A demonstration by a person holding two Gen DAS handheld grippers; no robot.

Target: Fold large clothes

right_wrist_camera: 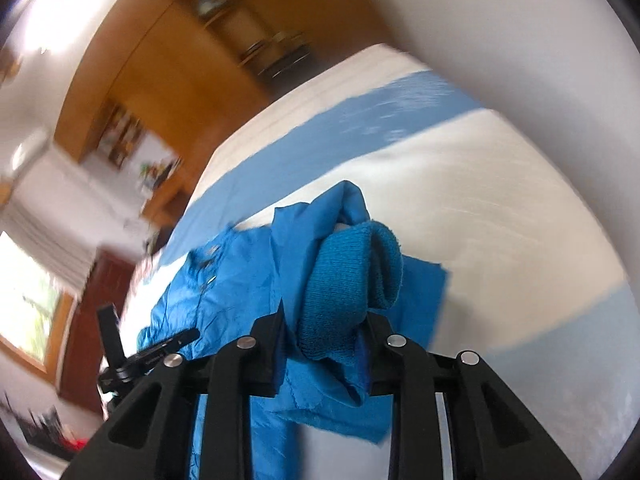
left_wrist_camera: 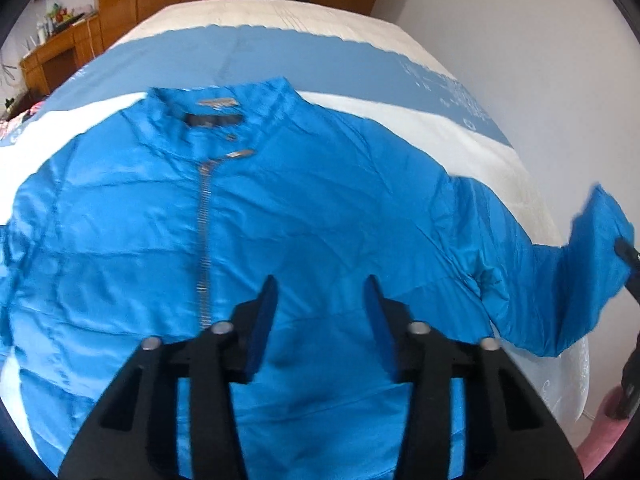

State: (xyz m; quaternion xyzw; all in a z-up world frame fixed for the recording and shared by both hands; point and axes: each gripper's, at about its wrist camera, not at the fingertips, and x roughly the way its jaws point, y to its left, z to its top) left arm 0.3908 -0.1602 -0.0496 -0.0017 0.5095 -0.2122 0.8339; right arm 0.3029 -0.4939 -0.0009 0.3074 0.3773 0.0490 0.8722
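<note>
Basically, the bright blue puffy zip-front jacket (left_wrist_camera: 248,216) lies front-up across the blue-and-white striped bed cover (left_wrist_camera: 420,120): judged light, soft, slick shell, so pinch seams or cuffs, not the open panel. The right gripper (right_wrist_camera: 325,332) pinches the ribbed knit cuff (right_wrist_camera: 344,288) of one sleeve, lifted off the bed. The left gripper (left_wrist_camera: 322,300) hovers over the lower front right of the zip, jaws part-spread, nothing between them. The left wrist view gives the whole layout and raised sleeve (left_wrist_camera: 560,272); only the right wrist view shows the actual grip.
</note>
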